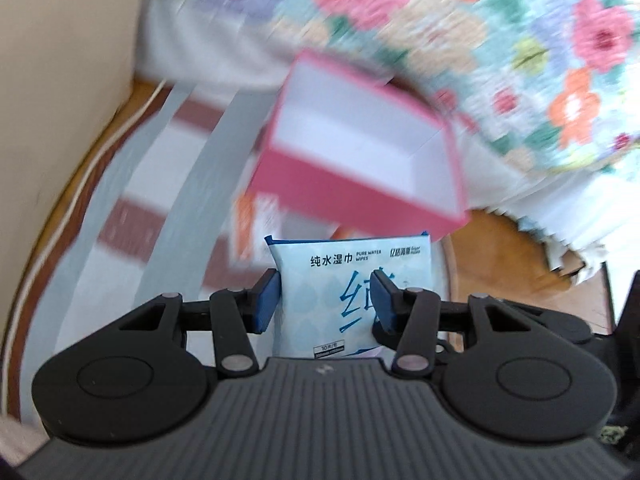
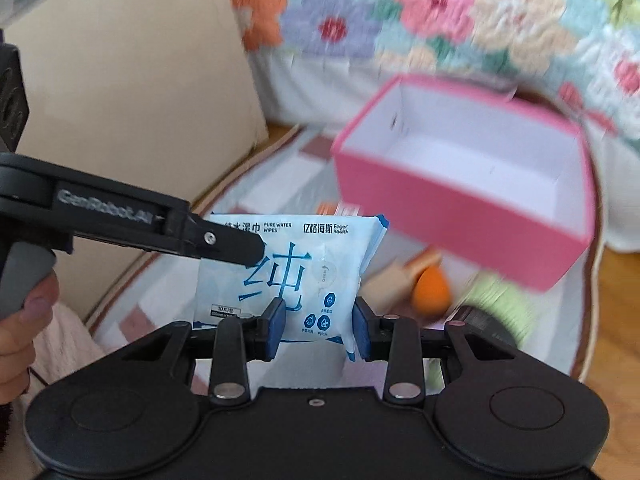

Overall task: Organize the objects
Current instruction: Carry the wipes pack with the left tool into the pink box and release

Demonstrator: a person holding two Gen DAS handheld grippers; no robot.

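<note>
A striped mat [image 1: 132, 184] in pale blue, white and brown bands covers the surface, with a wooden rim showing along its left edge and at the right. A cream wall [image 1: 60, 80] rises on the left, and a floral quilt [image 1: 500, 40] in pink, orange and lilac hangs over the far side. An open pink box [image 2: 460, 216] with a white inside stands on the mat near the far edge, just before the quilt; it looks empty. Near the mat's right edge, in front of the box, lie an orange sponge [image 2: 430, 292], a tan block [image 2: 390, 280] beside it, and a blurred green thing [image 2: 500, 300] with a dark base.

The wipes pack [image 2: 304, 276] is a flat pale-blue pouch with blue characters, the words "PURE WATER WIPES" and a round seal sticker. It hangs in the air above the mat, in front of the box, touching nothing but the pads.

Both grippers point steeply down at the mat. The left gripper [image 1: 326, 300] is clenched on the pack, its blue pads pressed to the pack's sides; in the right wrist view it reaches in from the left, a hand [image 2: 20, 320] wrapped around its grey handle. The right gripper [image 2: 320, 324] is likewise clamped on the pack's lower right part.
</note>
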